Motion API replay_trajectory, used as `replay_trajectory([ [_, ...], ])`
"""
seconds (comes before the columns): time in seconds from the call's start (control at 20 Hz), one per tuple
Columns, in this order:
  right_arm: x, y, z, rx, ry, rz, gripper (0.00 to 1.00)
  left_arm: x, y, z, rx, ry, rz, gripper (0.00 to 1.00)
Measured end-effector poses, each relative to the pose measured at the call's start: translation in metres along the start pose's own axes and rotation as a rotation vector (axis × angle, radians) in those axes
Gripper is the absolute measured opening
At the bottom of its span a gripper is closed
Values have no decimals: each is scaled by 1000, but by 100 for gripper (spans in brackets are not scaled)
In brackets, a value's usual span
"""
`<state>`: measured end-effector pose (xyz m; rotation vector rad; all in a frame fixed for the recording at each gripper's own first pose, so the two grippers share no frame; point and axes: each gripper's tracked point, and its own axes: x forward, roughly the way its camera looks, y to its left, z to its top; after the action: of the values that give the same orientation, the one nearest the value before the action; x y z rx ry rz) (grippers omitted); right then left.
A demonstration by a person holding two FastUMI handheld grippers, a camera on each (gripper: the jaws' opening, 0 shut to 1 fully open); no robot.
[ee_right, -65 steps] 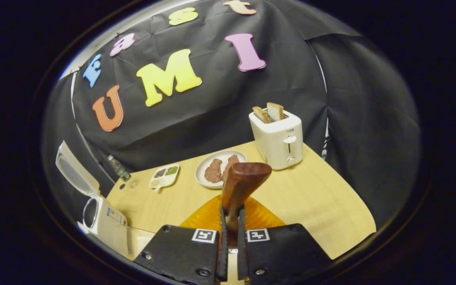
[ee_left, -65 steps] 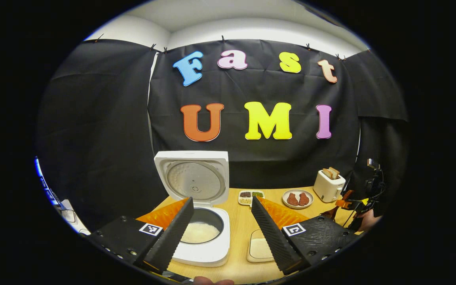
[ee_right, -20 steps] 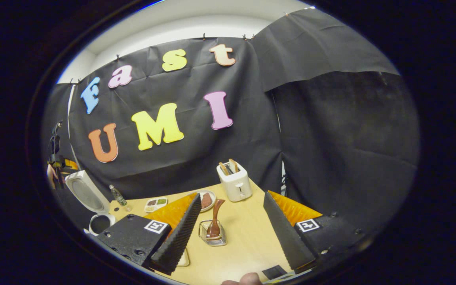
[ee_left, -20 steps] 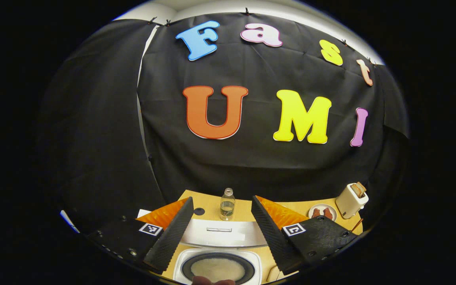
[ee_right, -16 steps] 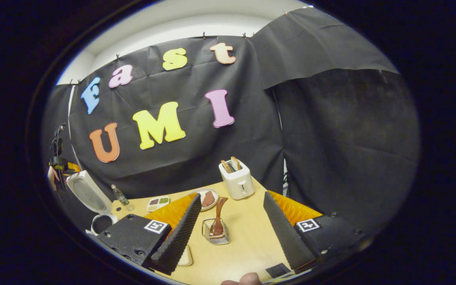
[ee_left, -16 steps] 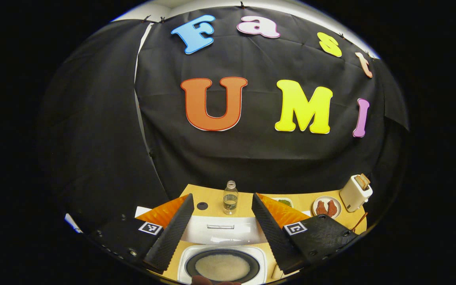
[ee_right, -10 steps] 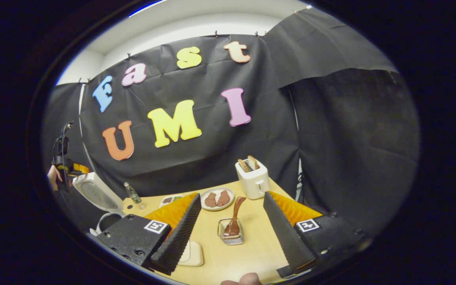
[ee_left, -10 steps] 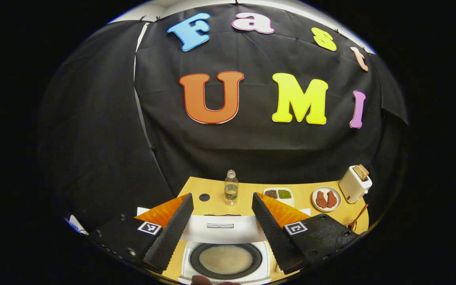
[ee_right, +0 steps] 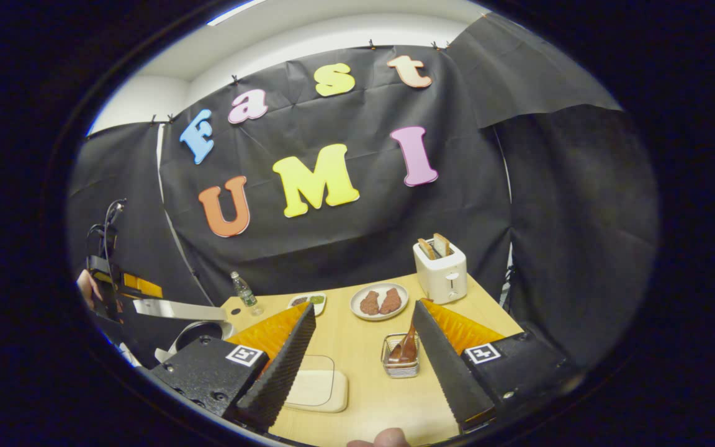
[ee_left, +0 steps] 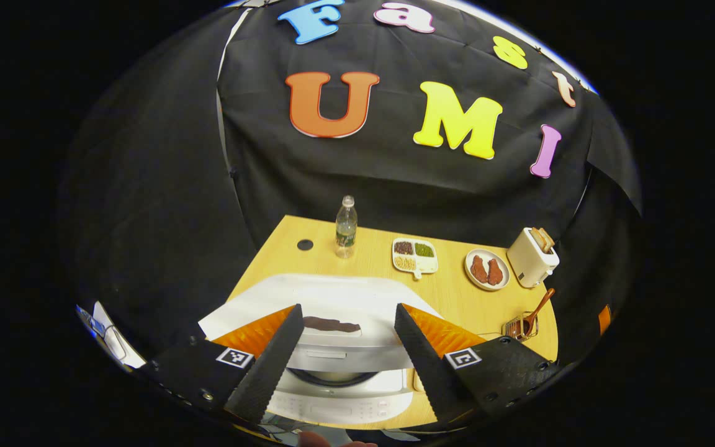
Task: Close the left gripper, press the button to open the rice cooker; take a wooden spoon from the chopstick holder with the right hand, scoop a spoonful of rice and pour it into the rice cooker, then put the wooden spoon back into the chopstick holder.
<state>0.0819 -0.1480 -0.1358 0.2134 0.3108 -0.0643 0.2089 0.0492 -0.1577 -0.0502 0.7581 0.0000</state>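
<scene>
The white rice cooker [ee_left: 339, 397] sits under my left gripper [ee_left: 347, 308], which is open with nothing between its fingers. The cooker's lid [ee_left: 326, 304] is swung most of the way down over the pot, whose dark rim shows beneath it. The wooden spoon [ee_right: 408, 349] stands in the wire chopstick holder [ee_right: 401, 367], just ahead of my right gripper [ee_right: 364, 305], which is open and apart from it. In the right gripper view the cooker [ee_right: 187, 335] is at far left, its lid [ee_right: 174, 309] nearly level, with the left gripper [ee_right: 106, 273] and a hand beside it.
A flat lidded rice box [ee_right: 314, 388] lies in front of the holder. Along the back of the wooden table [ee_right: 364, 403] stand a water bottle [ee_right: 243, 292], a divided dish [ee_right: 308, 301], a plate of meat [ee_right: 379, 301] and a toaster [ee_right: 441, 270] with bread.
The right gripper, earlier shut on the spoon, has let it go into the holder and drawn back. The cooker's lid has swung from upright down toward the pot as the left gripper moved over it.
</scene>
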Motion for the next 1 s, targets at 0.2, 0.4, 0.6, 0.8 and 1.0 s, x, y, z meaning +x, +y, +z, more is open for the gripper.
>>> replay_trajectory([
  [0.2, 3, 13, -3, -26, 12, 49, 100, 2, 14, -29, -8, 38, 29, 95],
  [0.4, 5, 22, -9, -15, 32, 74, 100, 7, 17, -60, 7, 108, 31, 95],
  [0.6, 9, 25, -15, -21, 48, 85, 100, 15, 19, -95, 1, 188, 35, 95],
  [0.8, 12, 25, -17, -6, 54, 85, 100, 17, 17, -118, -22, 251, 35, 96],
  [1.0, 19, 25, -28, 30, 79, 86, 100, 21, 21, -124, 49, 250, 52, 100],
])
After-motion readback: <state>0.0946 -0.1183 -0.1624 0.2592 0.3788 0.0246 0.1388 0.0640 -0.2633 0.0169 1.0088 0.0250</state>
